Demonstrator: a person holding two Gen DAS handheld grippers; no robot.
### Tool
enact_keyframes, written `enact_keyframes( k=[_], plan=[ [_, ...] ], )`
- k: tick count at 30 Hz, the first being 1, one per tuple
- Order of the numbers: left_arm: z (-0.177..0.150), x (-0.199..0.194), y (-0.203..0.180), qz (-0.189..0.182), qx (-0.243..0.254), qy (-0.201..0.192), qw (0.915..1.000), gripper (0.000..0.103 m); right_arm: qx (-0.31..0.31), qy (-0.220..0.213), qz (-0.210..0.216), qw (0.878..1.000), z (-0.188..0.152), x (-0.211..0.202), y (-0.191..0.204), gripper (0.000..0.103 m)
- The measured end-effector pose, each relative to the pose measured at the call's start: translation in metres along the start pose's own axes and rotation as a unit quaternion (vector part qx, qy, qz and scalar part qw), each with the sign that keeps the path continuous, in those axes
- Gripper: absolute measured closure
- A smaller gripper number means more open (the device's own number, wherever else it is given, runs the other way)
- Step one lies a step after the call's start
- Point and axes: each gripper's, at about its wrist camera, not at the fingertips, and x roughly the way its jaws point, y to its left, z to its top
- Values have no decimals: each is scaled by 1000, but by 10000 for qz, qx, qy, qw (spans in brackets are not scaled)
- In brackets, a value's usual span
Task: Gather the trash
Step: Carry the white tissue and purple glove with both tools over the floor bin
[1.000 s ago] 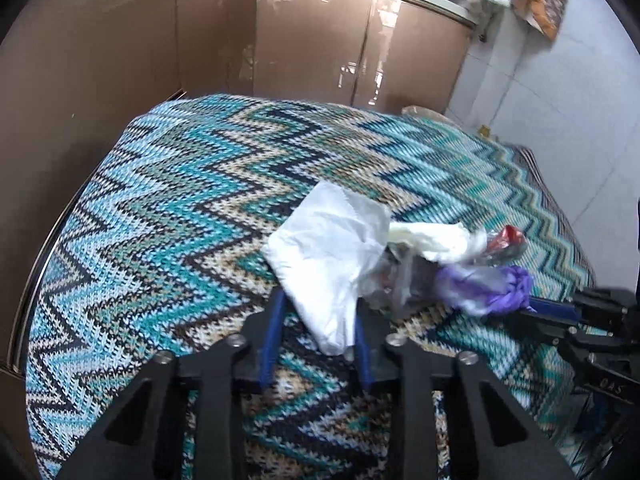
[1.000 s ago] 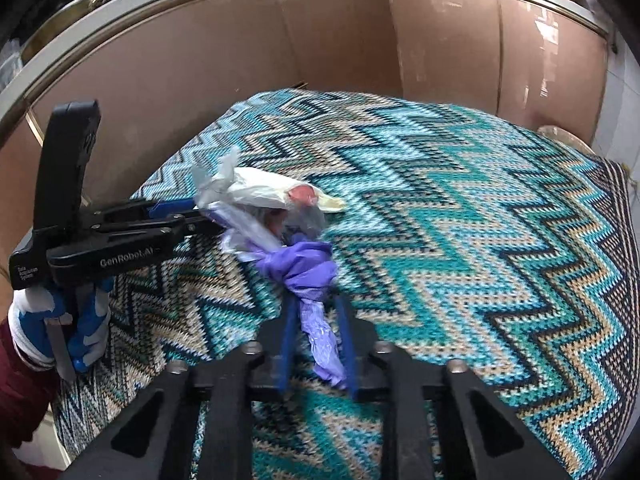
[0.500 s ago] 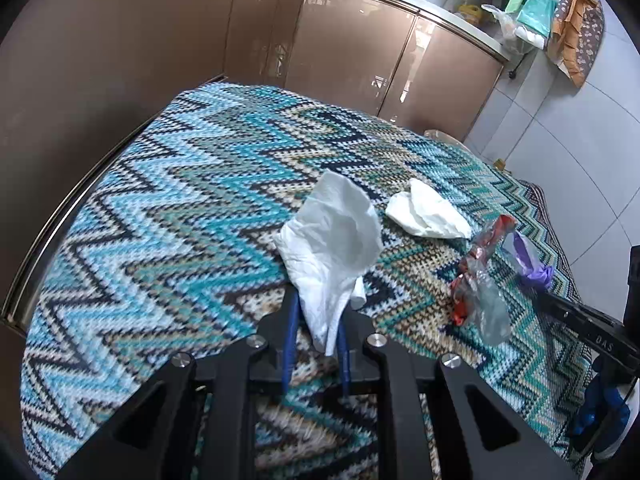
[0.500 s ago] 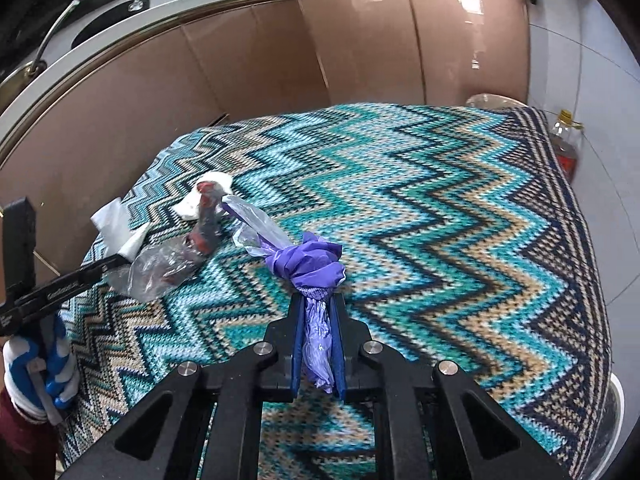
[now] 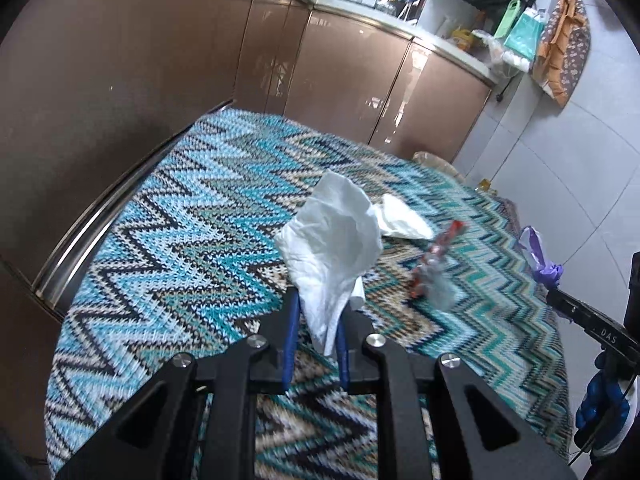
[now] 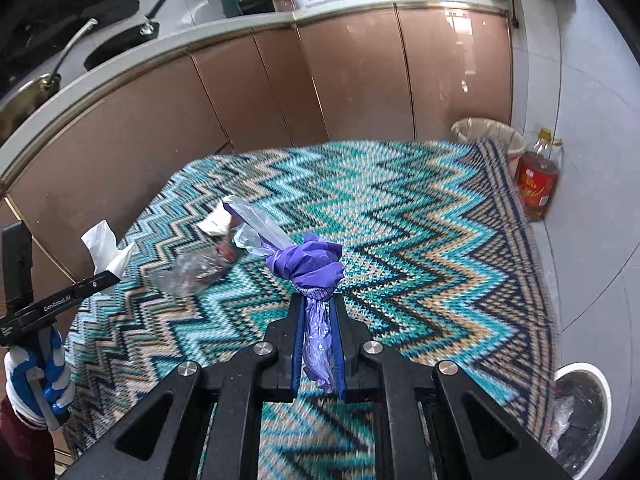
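Between the right claw's (image 6: 316, 308) jaws: purple bag (image 6: 306, 262).

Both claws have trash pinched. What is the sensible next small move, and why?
Probably carry both loads to the lined bin at the rug's near corner. The left claw grips the white tissue, the right claw the purple bag; the crumpled paper and clear wrapper can wait.

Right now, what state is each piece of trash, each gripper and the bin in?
Left gripper: shut on the white tissue.
White tissue: held, lifted off the rug.
Right gripper: shut on the purple bag.
Purple bag: knotted, held, lifted.
Clear wrapper: crumpled, lying on the rug.
Second tissue: lying on the rug.
Bin: open, lined.
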Motion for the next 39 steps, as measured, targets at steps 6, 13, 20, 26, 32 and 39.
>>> enact_keyframes(
  k=[6,13,20,26,32,39],
  plan=[
    [-3,-43,-19,-84,168,-321,9993,88,-47,-315,-47,9995,-7,-48,8,91],
    [-11,-89,-41,-178,423,-683,9966,88,-4,-584,-125,9982,-22,-99,12,91],
    [-23,-130,-57,-204,647,-1011,9926,88,-8,-862,-187,9961,-33,-142,23,91],
    [-34,-164,-61,-235,728,-1282,9888,88,-99,-1021,-215,9945,-40,-168,38,91],
    [-43,-189,-60,-254,781,-1470,9857,89,-196,-1169,-258,9926,-48,-192,51,91],
    [-50,-210,-64,-253,820,-1645,9826,89,-298,-1395,-267,9894,-54,-218,60,91]
  ],
)
